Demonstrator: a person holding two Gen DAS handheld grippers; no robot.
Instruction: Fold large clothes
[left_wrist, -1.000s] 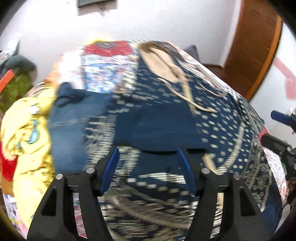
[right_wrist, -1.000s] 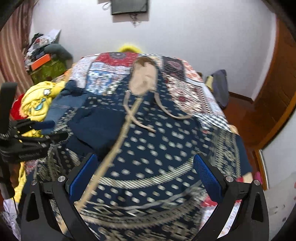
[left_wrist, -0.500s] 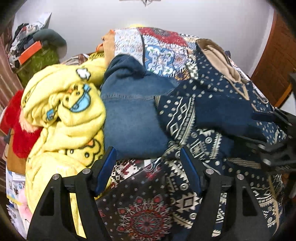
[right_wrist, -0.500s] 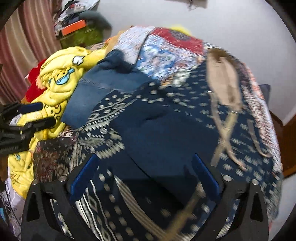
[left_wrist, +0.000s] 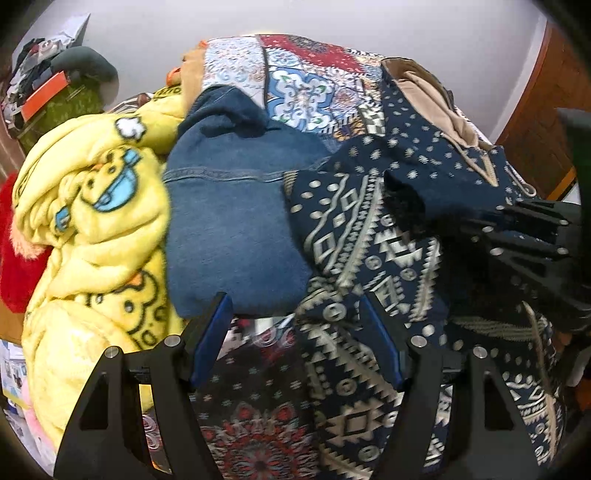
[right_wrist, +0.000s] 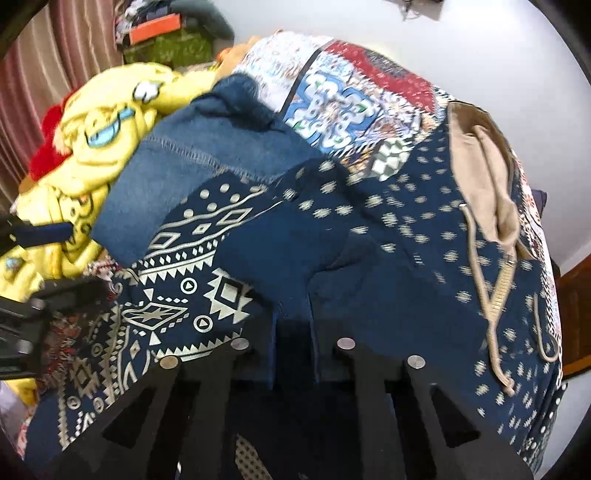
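A large navy hoodie (right_wrist: 388, 236) with cream tribal patterns, a tan hood lining (right_wrist: 480, 162) and drawcords lies spread on the bed; it also shows in the left wrist view (left_wrist: 369, 221). My right gripper (right_wrist: 293, 354) is shut on a fold of the hoodie's navy fabric near the patterned sleeve. It shows at the right of the left wrist view (left_wrist: 524, 236). My left gripper (left_wrist: 295, 332) is open and empty, low over the bed cover beside the sleeve.
A folded denim garment (left_wrist: 229, 221) lies left of the hoodie. A yellow cartoon blanket (left_wrist: 92, 229) and a red plush (left_wrist: 14, 251) lie further left. The patchwork bed cover (left_wrist: 303, 88) reaches the white wall. A wooden door (left_wrist: 539, 122) stands at the right.
Both grippers swung left and dropped toward the hoodie's left sleeve. My right gripper went from wide open to shut on the navy fabric. My left gripper stayed open.
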